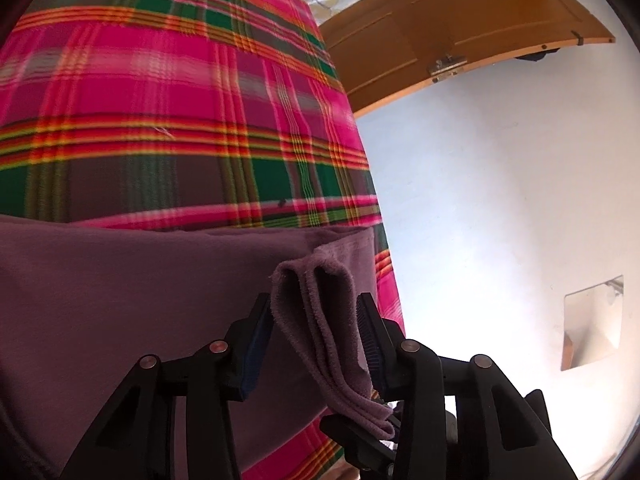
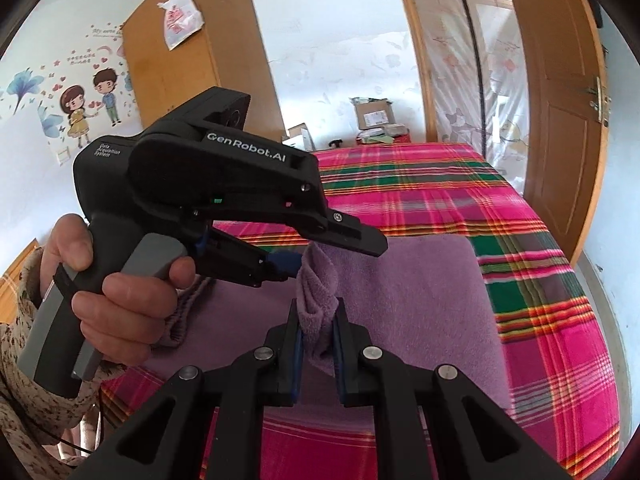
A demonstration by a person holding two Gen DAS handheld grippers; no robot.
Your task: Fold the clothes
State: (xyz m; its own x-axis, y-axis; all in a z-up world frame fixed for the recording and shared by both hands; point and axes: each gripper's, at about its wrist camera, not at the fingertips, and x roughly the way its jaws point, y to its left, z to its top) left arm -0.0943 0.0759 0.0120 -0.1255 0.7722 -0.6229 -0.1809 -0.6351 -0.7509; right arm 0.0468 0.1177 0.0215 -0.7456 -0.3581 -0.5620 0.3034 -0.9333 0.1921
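A purple fleece garment lies spread on a pink plaid bed sheet. One bunched corner of it is lifted. My right gripper is shut on that corner. My left gripper, seen from the side in a person's hand, reaches over the same corner from the left. In the left wrist view my left gripper stands open, and the loose folds of the purple garment sit between its fingers uncompressed. The garment's flat part fills the lower left over the plaid sheet.
The bed's right edge drops off near a wooden door. A wooden wardrobe and cardboard boxes stand beyond the bed's far end. A white wall and the wooden door fill the right of the left wrist view.
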